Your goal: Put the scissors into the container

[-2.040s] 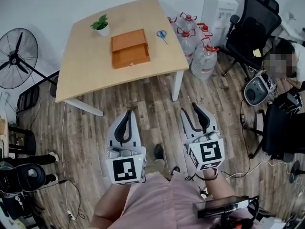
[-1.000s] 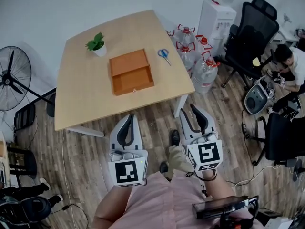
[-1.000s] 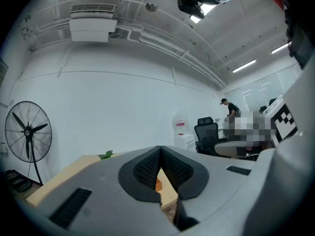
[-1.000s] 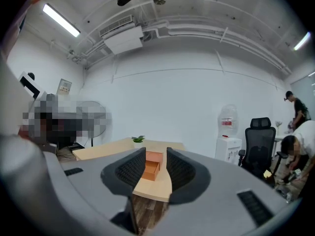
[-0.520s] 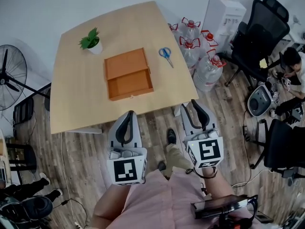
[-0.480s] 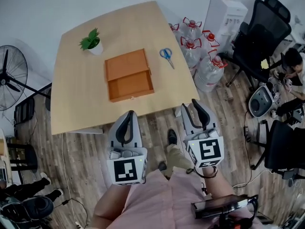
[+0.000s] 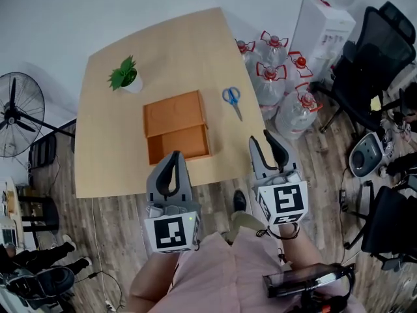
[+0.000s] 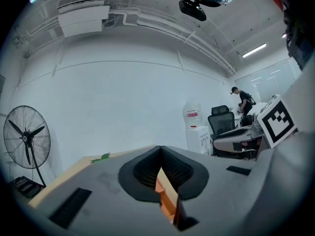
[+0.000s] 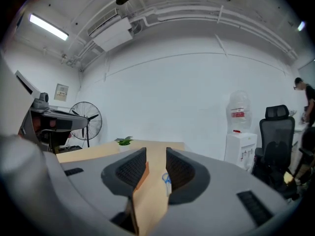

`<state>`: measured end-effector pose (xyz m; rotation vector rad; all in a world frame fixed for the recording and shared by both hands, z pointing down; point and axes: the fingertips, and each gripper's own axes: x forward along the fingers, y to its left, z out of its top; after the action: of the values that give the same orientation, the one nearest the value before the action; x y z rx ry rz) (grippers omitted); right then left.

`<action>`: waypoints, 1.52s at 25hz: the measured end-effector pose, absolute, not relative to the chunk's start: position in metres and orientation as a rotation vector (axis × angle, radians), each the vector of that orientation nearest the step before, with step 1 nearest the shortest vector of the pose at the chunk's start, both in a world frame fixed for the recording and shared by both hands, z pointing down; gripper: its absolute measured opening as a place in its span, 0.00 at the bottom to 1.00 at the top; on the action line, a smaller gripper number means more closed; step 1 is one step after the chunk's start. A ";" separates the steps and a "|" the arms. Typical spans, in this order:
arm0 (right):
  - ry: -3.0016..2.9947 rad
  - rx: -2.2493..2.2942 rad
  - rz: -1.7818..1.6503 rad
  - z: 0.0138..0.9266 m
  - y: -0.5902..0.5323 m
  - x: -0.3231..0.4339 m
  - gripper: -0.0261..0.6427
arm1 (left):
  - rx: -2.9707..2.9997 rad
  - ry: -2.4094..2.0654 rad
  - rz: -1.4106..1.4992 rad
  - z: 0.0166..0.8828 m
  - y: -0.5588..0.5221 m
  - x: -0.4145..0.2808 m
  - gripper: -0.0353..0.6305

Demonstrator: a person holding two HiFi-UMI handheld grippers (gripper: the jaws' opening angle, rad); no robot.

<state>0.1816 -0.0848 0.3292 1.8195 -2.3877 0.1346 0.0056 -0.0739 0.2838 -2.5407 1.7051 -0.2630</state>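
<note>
Closer than two seconds ago: both grippers hung over floorboards well short of the table then, and now their tips reach over its near edge. Light wooden table [image 7: 124, 129] fills mid-view. Orange wooden box with its drawer pulled open [image 7: 172, 113] sits dead ahead of the left gripper [image 7: 176, 155], whose jaws are pressed tip to tip on nothing. Right gripper [image 7: 258, 137]: jaws parted a little, empty. Blue-handled scissors [image 7: 232, 100] lie flat on bare tabletop ahead of it and slightly to its left, beside the box but not touching, blades pointing back toward it. Judged step: the approach. Widen the right jaws first, come down near the pivot rather than the loops; thin flat steel will likely skid if pinched off-centre.
</note>
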 end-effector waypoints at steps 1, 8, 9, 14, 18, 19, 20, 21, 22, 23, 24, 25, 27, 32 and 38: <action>-2.395 1.813 0.131 0.328 -0.093 0.185 0.23 | -2.532 1.706 -0.261 0.282 -0.080 0.010 0.06; -2.458 1.762 0.072 0.312 -0.139 0.190 0.23 | -2.468 1.762 -0.208 0.263 -0.107 0.021 0.06; -2.464 1.754 0.065 0.309 -0.144 0.189 0.22 | -2.455 1.771 -0.200 0.260 -0.110 0.020 0.06; -2.480 1.709 0.042 0.306 -0.171 0.179 0.22 | -2.422 1.830 -0.186 0.257 -0.129 0.006 0.06; -2.474 1.685 0.038 0.309 -0.193 0.167 0.22 | -2.420 1.866 -0.178 0.261 -0.147 -0.008 0.06; -2.471 1.682 0.037 0.309 -0.198 0.164 0.22 | -2.421 1.872 -0.174 0.262 -0.152 -0.012 0.06; -2.467 1.679 0.037 0.310 -0.204 0.162 0.22 | -2.423 1.877 -0.169 0.263 -0.158 -0.015 0.06; -2.463 1.677 0.037 0.312 -0.209 0.160 0.22 | -2.425 1.881 -0.164 0.264 -0.164 -0.018 0.06; -2.457 1.673 0.039 0.314 -0.215 0.158 0.22 | -2.427 1.883 -0.160 0.265 -0.169 -0.020 0.06; -2.451 1.669 0.042 0.316 -0.220 0.156 0.22 | -2.431 1.885 -0.156 0.266 -0.176 -0.023 0.06; -2.444 1.665 0.046 0.318 -0.226 0.154 0.22 | -2.436 1.886 -0.155 0.267 -0.182 -0.025 0.06; -2.436 1.663 0.050 0.321 -0.232 0.151 0.22 | -2.444 1.886 -0.155 0.269 -0.189 -0.028 0.06; -2.419 1.660 0.064 0.327 -0.245 0.148 0.22 | -2.461 1.886 -0.162 0.274 -0.204 -0.033 0.06; -2.360 1.658 0.116 0.354 -0.270 0.141 0.22 | -2.511 1.884 -0.214 0.295 -0.236 -0.047 0.06; -2.262 1.655 0.229 0.402 -0.293 0.149 0.22 | -2.615 1.865 -0.293 0.332 -0.263 -0.045 0.06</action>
<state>0.1490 -0.2932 0.4019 1.6551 -2.2620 0.2288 -0.0448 -0.2632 0.3321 -2.6151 1.8654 -0.2934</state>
